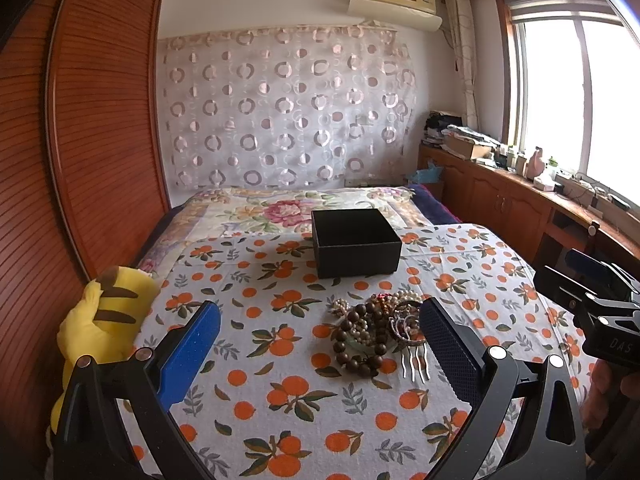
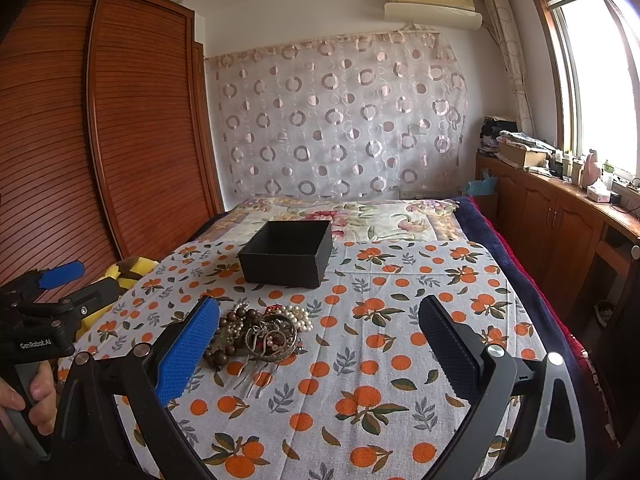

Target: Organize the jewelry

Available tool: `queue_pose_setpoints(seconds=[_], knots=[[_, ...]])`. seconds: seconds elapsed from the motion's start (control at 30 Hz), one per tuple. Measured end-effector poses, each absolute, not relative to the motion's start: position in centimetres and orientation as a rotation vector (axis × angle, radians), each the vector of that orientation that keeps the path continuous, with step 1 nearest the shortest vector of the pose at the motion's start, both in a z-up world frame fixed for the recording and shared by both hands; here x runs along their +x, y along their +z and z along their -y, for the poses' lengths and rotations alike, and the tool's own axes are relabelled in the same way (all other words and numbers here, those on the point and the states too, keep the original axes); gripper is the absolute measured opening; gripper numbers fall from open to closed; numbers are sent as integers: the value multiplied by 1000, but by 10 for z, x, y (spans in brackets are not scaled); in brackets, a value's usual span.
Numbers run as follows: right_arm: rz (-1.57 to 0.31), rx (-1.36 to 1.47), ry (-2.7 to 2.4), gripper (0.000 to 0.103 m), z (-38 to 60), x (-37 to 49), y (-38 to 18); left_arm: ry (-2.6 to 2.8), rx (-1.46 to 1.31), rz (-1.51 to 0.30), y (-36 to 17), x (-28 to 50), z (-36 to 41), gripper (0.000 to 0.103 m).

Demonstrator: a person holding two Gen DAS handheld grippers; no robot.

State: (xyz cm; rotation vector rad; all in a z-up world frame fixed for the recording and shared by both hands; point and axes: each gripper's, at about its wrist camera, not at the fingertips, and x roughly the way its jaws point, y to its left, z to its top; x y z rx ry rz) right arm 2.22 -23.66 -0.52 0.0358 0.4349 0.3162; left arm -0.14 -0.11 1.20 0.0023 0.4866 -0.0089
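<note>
A heap of jewelry (image 1: pixel 376 326) lies on the orange-print cloth: dark wooden beads (image 1: pixel 360 340), pearl strands (image 1: pixel 404 296) and a metal hair comb (image 1: pixel 416 362). Behind it stands an open black box (image 1: pixel 354 240), empty as far as I see. My left gripper (image 1: pixel 320 344) is open above the cloth, the heap just inside its right finger. In the right wrist view the same heap (image 2: pixel 264 332) sits by the left finger of my open right gripper (image 2: pixel 320 344), and the black box (image 2: pixel 288 252) stands beyond it. Neither gripper holds anything.
A yellow striped plush toy (image 1: pixel 104 316) lies at the bed's left edge beside a wooden wardrobe (image 1: pixel 80 120). Wooden cabinets (image 2: pixel 560 216) with clutter run under the window on the right. A hand (image 2: pixel 36 396) grips the left tool's handle.
</note>
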Motion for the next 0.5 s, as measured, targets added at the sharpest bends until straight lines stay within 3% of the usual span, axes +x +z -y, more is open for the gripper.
queue_pose_setpoints(seconds=[0.5], knots=[[-434, 36, 317, 101, 237, 22, -7, -10, 6, -482, 10, -2, 2, 97]])
